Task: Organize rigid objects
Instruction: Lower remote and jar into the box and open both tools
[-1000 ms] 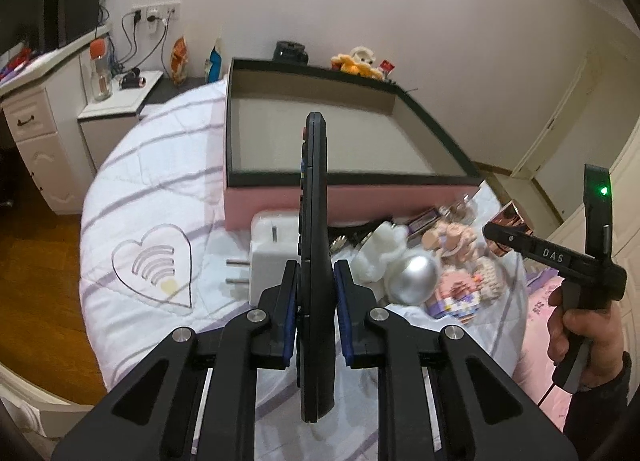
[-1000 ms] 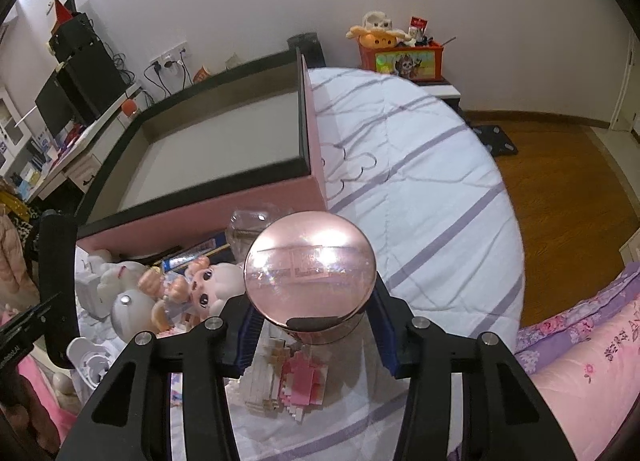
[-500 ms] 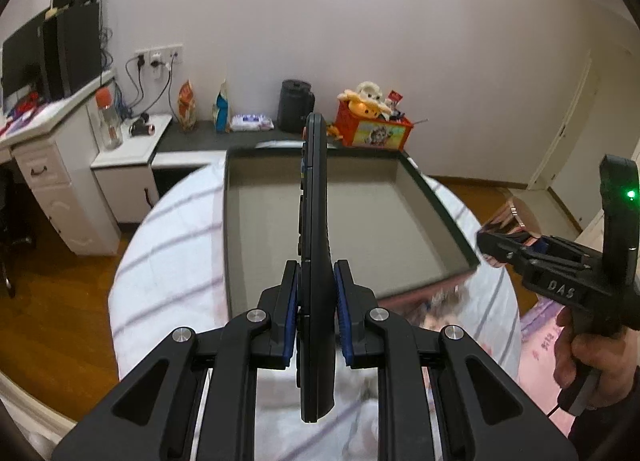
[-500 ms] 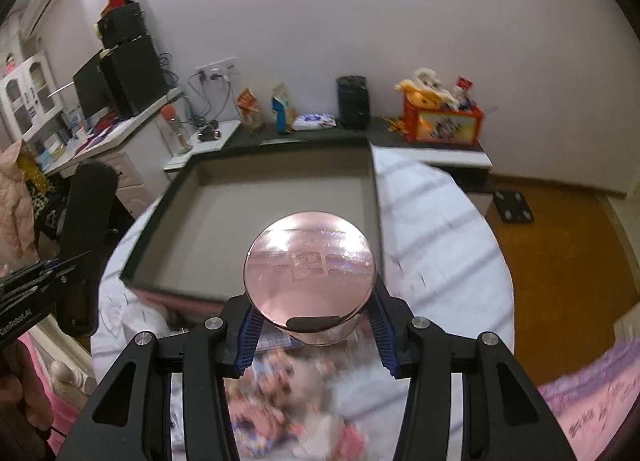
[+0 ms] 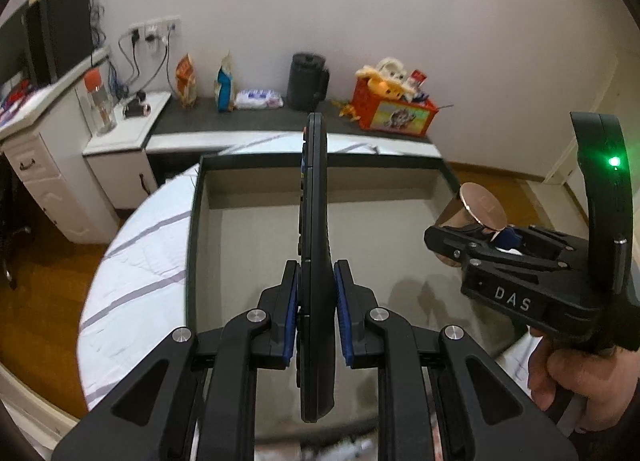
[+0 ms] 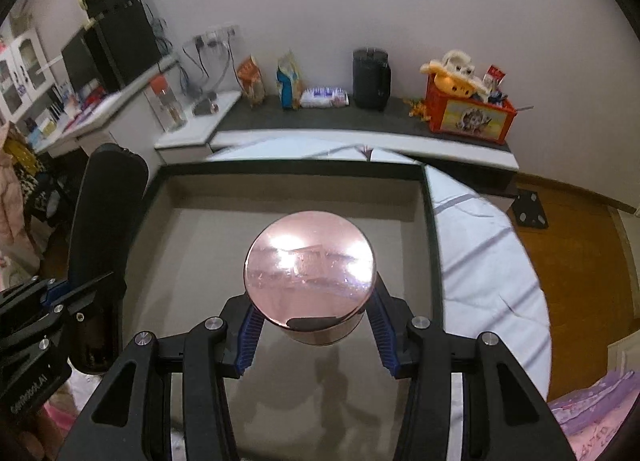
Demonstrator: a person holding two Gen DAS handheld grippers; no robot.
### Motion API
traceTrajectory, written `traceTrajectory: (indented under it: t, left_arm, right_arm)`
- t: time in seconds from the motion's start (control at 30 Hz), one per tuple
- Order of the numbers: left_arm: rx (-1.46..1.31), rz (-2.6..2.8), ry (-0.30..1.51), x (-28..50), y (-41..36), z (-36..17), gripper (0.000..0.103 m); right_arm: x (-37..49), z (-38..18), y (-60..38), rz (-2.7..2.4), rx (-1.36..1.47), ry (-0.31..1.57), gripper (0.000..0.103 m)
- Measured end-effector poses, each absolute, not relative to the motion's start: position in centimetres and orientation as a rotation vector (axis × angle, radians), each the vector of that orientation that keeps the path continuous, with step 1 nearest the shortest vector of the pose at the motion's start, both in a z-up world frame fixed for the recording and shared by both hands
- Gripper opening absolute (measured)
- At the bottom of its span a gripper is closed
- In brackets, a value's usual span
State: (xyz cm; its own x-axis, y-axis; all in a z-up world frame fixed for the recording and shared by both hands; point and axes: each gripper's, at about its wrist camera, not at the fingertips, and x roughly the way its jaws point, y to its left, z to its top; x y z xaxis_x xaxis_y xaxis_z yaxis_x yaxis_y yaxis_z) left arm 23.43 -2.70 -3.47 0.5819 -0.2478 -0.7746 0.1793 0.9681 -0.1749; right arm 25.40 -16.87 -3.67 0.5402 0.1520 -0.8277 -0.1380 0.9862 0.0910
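My left gripper (image 5: 316, 293) is shut on a black remote control (image 5: 314, 221), held on edge and sticking out ahead over the box. In the right wrist view my right gripper (image 6: 312, 321) is shut on a round jar with a shiny rose-gold lid (image 6: 310, 273). Both hang over the open box (image 5: 194, 221) with its dark rim and bare grey floor (image 6: 200, 261). From the left wrist view the right gripper (image 5: 472, 237) with the jar (image 5: 480, 205) shows at the right. The left gripper (image 6: 60, 293) and remote (image 6: 104, 229) appear at the left of the right wrist view.
The box rests on a round table with a white, purple-striped cloth (image 5: 148, 245). Behind it runs a low dark shelf (image 6: 328, 117) with a black canister, snack bags and an orange toy box (image 6: 468, 113). A white desk (image 5: 36, 141) stands at the left. Wooden floor lies around.
Both grippers have moved forward from above the clutter of toys in front of the box to above the box's inside. Their grips on the remote and the jar are unchanged.
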Motion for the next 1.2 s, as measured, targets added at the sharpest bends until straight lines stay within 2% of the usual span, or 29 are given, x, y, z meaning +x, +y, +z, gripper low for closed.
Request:
traceTrajectory:
  t: [0.37,0.4,0.43,0.5,0.53,0.6,0.73,0.8,0.87,1.2]
  left_arm:
    - [-0.065,-0.202,1.025,27.8,-3.7,-6.9,0.020]
    - [-0.062,-0.195,1.028,27.9,-3.7,-7.0,0.028]
    - [-0.061,-0.191,1.026,27.9,-3.7,-6.9,0.046]
    - [-0.055,-0.173,1.017,28.0,-3.6,-6.4,0.074]
    - [-0.048,-0.140,0.992,27.8,-3.3,-6.0,0.085]
    - [-0.059,-0.123,0.971,27.6,-2.5,-5.2,0.100]
    - [-0.058,-0.099,0.944,26.6,-1.6,-3.6,0.102]
    - [-0.058,-0.099,0.941,26.0,-1.4,-3.2,0.102]
    - [-0.055,-0.094,0.936,25.0,-1.3,-2.8,0.103]
    - [0.004,-0.064,0.824,17.1,-0.9,2.6,0.103]
  right_arm:
    - [28.2,-6.9,-15.9,0.154,-0.032,1.088,0.050]
    - [28.1,-6.7,-15.9,0.149,-0.040,1.086,0.050]
    - [28.1,-6.6,-15.8,0.148,-0.048,1.080,0.050]
    - [28.0,-6.2,-15.7,0.139,-0.061,1.064,0.068]
    - [27.9,-6.0,-15.9,0.121,-0.069,1.052,0.078]
    - [27.6,-5.6,-16.0,0.134,-0.060,1.034,0.081]
    - [26.9,-4.9,-16.0,0.134,-0.065,1.022,0.084]
    - [26.5,-4.4,-16.0,0.144,-0.041,1.020,0.089]
    - [26.0,-3.9,-16.2,0.139,-0.021,1.016,0.103]
    - [18.9,0.9,-17.5,0.167,0.082,0.882,0.103]
